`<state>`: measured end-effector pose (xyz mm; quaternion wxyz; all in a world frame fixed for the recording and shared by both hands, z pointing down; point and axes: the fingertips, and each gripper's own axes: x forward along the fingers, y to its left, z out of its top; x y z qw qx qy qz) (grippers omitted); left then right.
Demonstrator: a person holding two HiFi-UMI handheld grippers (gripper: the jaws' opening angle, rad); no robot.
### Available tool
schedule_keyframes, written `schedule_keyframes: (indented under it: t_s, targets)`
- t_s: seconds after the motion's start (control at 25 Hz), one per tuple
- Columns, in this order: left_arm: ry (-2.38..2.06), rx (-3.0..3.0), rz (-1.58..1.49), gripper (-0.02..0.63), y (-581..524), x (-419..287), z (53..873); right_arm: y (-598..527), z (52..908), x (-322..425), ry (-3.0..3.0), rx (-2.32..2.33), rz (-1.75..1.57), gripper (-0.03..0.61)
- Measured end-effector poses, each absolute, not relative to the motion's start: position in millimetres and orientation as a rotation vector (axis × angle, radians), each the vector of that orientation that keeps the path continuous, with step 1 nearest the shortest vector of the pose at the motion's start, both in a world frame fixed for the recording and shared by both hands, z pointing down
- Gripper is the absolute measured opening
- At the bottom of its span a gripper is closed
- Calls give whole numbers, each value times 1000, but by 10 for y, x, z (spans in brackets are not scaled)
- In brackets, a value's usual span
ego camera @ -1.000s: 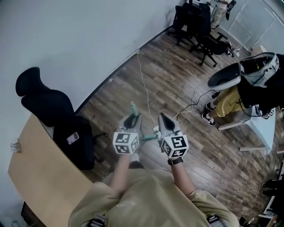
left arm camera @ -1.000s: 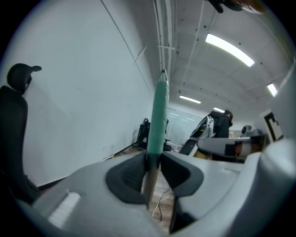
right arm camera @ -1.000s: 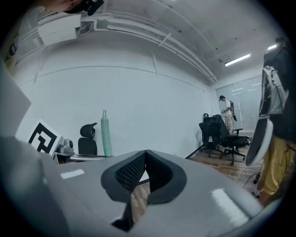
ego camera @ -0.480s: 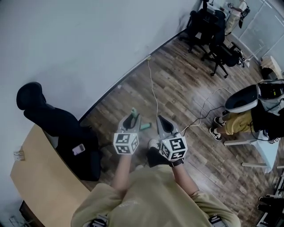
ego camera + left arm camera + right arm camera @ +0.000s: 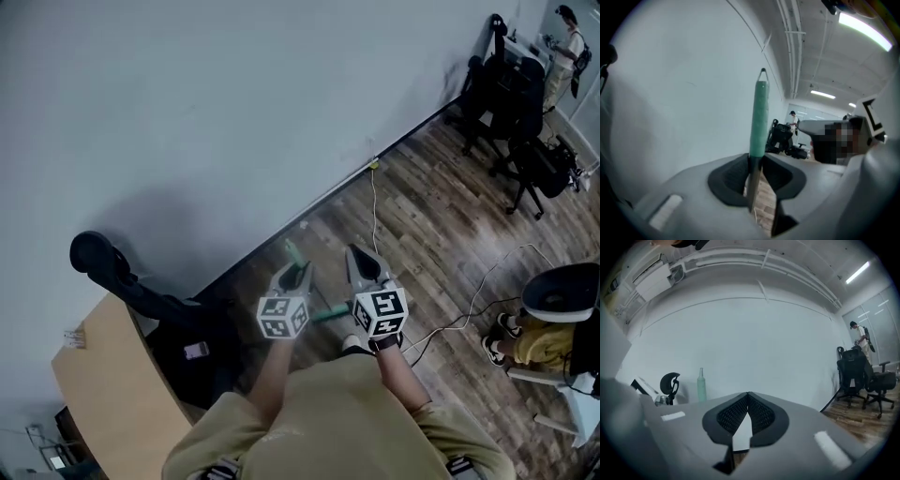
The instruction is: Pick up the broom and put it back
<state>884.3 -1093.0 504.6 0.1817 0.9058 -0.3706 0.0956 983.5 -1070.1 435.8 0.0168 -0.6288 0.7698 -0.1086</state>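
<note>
I'm gripping broom handle [image 5: 758, 112] in left gripper [image 5: 754, 161], jaws just closing tighter on it. Right gripper [image 5: 747, 399] clenched, empty. Pickup done. Putting back still pending, wall [image 5: 234, 112] ahead of both.

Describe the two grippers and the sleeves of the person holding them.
The left gripper and the right gripper are alike: light grey, wedge-shaped shells that taper toward the jaws, which are lined with black ribbed pads. At its back end each carries a white cube printed with black square markers. The person wears a beige shirt with short, loose sleeves.
</note>
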Motion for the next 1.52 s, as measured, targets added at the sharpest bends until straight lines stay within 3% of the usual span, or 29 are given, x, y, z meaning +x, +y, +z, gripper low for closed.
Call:
schedule_keyframes:
  t_s: [0.2, 0.76, 0.88, 1.12, 1.52]
  targets:
    - [-1135, 2537, 337, 91, -11405, 8977, 5122, -11509, 4518, 10270, 2351, -1927, -449, 5]
    - [-1182, 2431, 266, 91, -13396, 8279, 5505, -13559, 4587, 9226, 2709, -1805, -296, 5]
    - [-1169, 2437, 258, 91, -13639, 8179, 5593, -13879, 4667, 9071, 2662, -1795, -398, 5]
    - [-1219, 2279, 341, 95, -13913, 7773, 6404, -14251, 5302, 8575, 2819, -1680, -558, 5]
    - [-1262, 2046, 538, 100, -14541, 7764, 7395, -15174, 6160, 8463, 3007, -1505, -847, 5]
